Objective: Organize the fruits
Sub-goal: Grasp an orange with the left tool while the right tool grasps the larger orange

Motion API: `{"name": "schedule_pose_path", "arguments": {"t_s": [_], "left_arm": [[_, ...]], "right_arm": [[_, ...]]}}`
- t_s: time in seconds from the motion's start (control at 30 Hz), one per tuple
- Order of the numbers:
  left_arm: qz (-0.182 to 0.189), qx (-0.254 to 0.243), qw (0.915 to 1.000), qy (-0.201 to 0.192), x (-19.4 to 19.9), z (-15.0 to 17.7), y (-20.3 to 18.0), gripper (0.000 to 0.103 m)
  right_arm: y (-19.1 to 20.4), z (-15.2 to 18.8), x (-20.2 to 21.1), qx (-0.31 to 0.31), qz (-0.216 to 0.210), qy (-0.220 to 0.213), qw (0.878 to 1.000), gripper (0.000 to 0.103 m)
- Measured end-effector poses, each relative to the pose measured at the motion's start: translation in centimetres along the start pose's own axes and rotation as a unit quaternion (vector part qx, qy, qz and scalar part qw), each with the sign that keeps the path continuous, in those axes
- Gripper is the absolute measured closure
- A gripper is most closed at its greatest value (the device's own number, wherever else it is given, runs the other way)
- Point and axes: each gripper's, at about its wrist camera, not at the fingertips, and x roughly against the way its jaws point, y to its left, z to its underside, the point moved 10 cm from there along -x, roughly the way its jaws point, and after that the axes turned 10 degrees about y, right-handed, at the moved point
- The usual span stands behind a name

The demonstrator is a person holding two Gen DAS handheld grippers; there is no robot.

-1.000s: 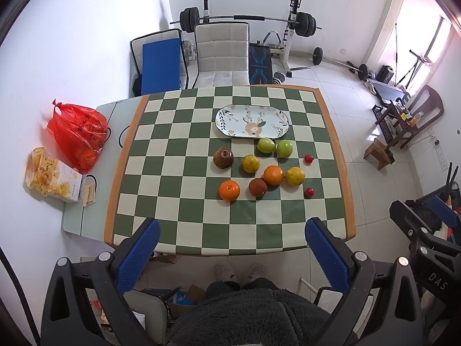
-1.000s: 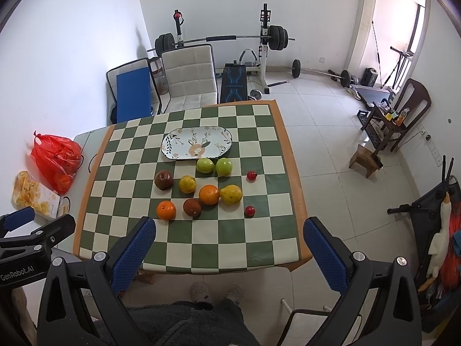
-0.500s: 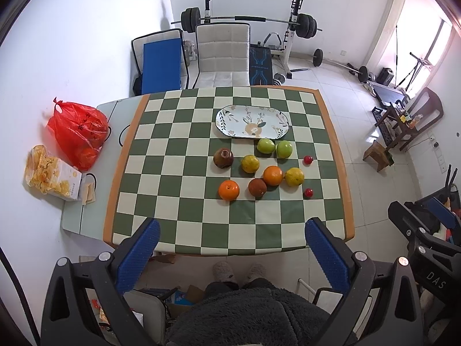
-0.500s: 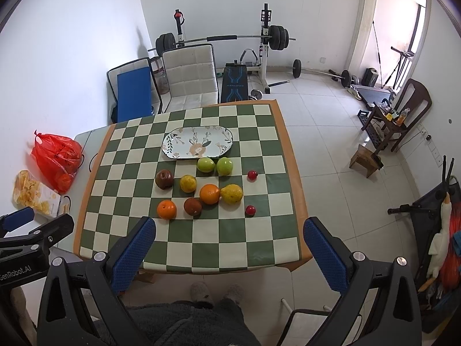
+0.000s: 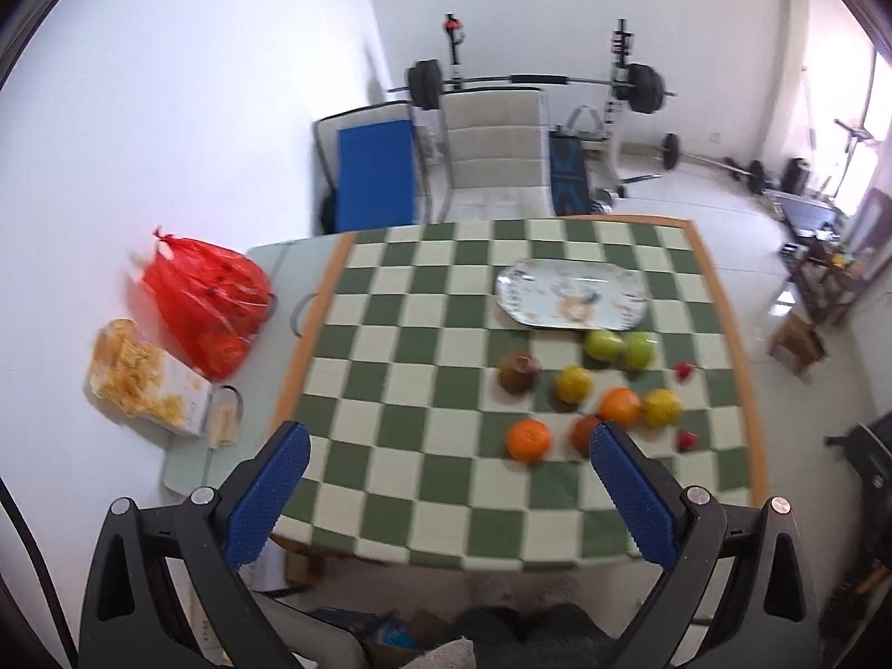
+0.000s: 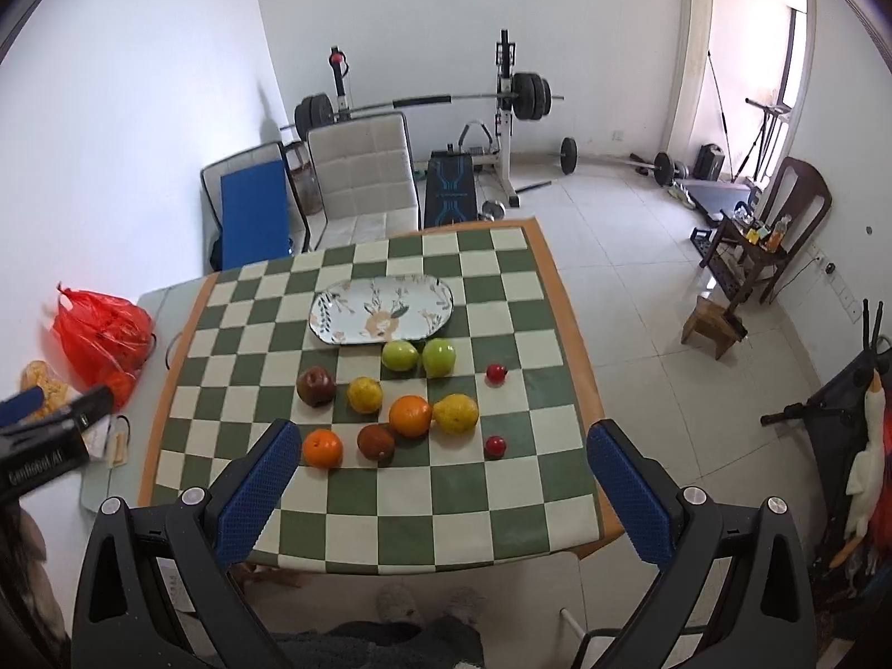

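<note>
The left gripper [image 5: 449, 449] has swung to the left and lower toward the checkered table [image 5: 401, 390], its view now blurred, while the right gripper [image 6: 443, 446] has eased closer to the fruits [image 6: 411, 416], both with jaws spread wide.

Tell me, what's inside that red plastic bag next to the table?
The red plastic bag is see-through, and orange-red round shapes show near its bottom, possibly fruit. It is knotted shut and crinkled, so what they are, their number and anything deeper stay hidden.
</note>
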Motion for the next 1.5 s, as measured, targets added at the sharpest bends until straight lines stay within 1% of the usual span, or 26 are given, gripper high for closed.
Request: {"name": "schedule_pose_path", "arguments": {"t_s": [0.1, 0.2, 0.3, 0.33, 0.37, 0.4, 0.43, 0.47, 0.53, 0.57, 0.6, 0.63, 0.7, 0.73, 0.83, 0.9, 0.93, 1.0, 1.03, 1.1, 1.17, 1.23, 1.27, 1.33, 1.43, 1.5], "left_arm": [[-0.007, 0.010, 0.9996, 0.027, -4.9, -0.5, 1.4, 0.000], [0.007, 0.013, 0.9968, 0.079, -10.2, -0.4, 1.7, 0.000], [0.019, 0.008, 0.9929, 0.117, -14.2, 0.7, 0.9, 0.001], [0.026, 0.006, 0.9905, 0.135, -16.1, 0.8, 0.3, 0.001], [0.031, 0.007, 0.9880, 0.151, -17.2, 1.4, -0.1, 0.003], [0.039, 0.010, 0.9850, 0.168, -18.3, 1.9, -0.6, 0.006], [0.050, 0.012, 0.9807, 0.189, -19.8, 2.3, -1.3, 0.014], [0.060, 0.015, 0.9747, 0.215, -21.4, 2.9, -2.1, 0.019], [0.078, 0.019, 0.9630, 0.257, -24.3, 3.8, -3.9, 0.021], [0.079, 0.019, 0.9598, 0.268, -25.3, 4.0, -4.6, 0.021], [0.077, 0.018, 0.9573, 0.278, -26.5, 4.2, -5.1, 0.021], [0.076, 0.018, 0.9523, 0.295, -28.0, 4.4, -6.0, 0.021], [0.081, 0.018, 0.9452, 0.316, -29.7, 4.8, -7.1, 0.021], [0.080, 0.018, 0.9396, 0.332, -31.0, 5.2, -7.8, 0.021], [0.075, 0.010, 0.9293, 0.362, -33.5, 5.9, -9.1, 0.021], [0.078, 0.007, 0.9261, 0.369, -34.5, 6.2, -9.9, 0.021], [0.077, 0.003, 0.9257, 0.370, -35.0, 6.2, -10.2, 0.022], [0.078, -0.001, 0.9257, 0.370, -35.6, 6.2, -10.7, 0.032], [0.092, 0.003, 0.9238, 0.372, -35.9, 6.3, -11.2, 0.042], [0.092, 0.012, 0.9247, 0.369, -35.9, 6.1, -11.2, 0.042], [0.085, 0.014, 0.9295, 0.359, -35.7, 5.9, -10.6, 0.042], [0.074, 0.017, 0.9329, 0.352, -35.7, 5.9, -9.6, 0.042], [0.073, 0.020, 0.9325, 0.353, -35.7, 6.1, -9.3, 0.042], [0.083, 0.034, 0.9315, 0.353, -35.8, 6.2, -8.7, 0.042], [0.089, 0.042, 0.9297, 0.355, -35.8, 6.2, -8.6, 0.042], [0.088, 0.042, 0.9307, 0.353, -35.8, 6.2, -8.7, 0.042]], "right_arm": [[0.6, 0.2, -5.0, -0.015, -0.017, 0.036, 0.999, 0.000], [0.7, 1.4, -10.2, -0.036, -0.036, 0.072, 0.996, 0.002], [0.2, 2.3, -15.1, -0.057, -0.042, 0.104, 0.992, 0.009], [0.1, 2.5, -16.6, -0.063, -0.046, 0.115, 0.990, 0.015], [-0.1, 2.8, -18.0, -0.065, -0.047, 0.127, 0.989, 0.017], [-0.3, 3.0, -19.3, -0.066, -0.046, 0.138, 0.987, 0.017], [-0.5, 3.1, -20.9, -0.069, -0.047, 0.151, 0.985, 0.019], [-0.5, 3.3, -21.9, -0.068, -0.053, 0.158, 0.984, 0.020], [-0.4, 3.5, -24.5, -0.069, -0.066, 0.180, 0.979, 0.020], [-0.4, 3.5, -25.5, -0.068, -0.068, 0.189, 0.977, 0.020], [-0.3, 3.5, -26.6, -0.064, -0.071, 0.197, 0.976, 0.020], [-0.2, 3.6, -27.9, -0.063, -0.076, 0.209, 0.973, 0.021], [-0.1, 3.5, -29.7, -0.065, -0.085, 0.227, 0.968, 0.024], [-0.1, 3.2, -30.7, -0.065, -0.090, 0.233, 0.966, 0.026], [0.3, 1.6, -32.9, -0.057, -0.104, 0.244, 0.962, 0.027], [1.3, 0.4, -33.9, -0.038, -0.118, 0.255, 0.959, 0.027], [2.4, -0.1, -34.9, -0.013, -0.128, 0.270, 0.954, 0.027], [3.9, -0.7, -36.1, 0.027, -0.134, 0.294, 0.946, 0.027], [4.7, -1.1, -37.1, 0.055, -0.128, 0.307, 0.941, 0.027], [5.6, -1.4, -38.7, 0.100, -0.111, 0.332, 0.931, 0.027], [6.4, -1.3, -40.1, 0.142, -0.098, 0.363, 0.916, 0.027], [7.0, -1.3, -41.3, 0.183, -0.078, 0.381, 0.903, 0.027], [7.3, -1.4, -41.7, 0.198, -0.071, 0.382, 0.900, 0.027], [7.6, -0.8, -42.7, 0.231, -0.054, 0.402, 0.884, 0.027], [7.7, 0.2, -43.9, 0.258, -0.037, 0.419, 0.870, 0.027], [7.4, 1.0, -44.2, 0.263, -0.032, 0.430, 0.863, 0.035]]}}
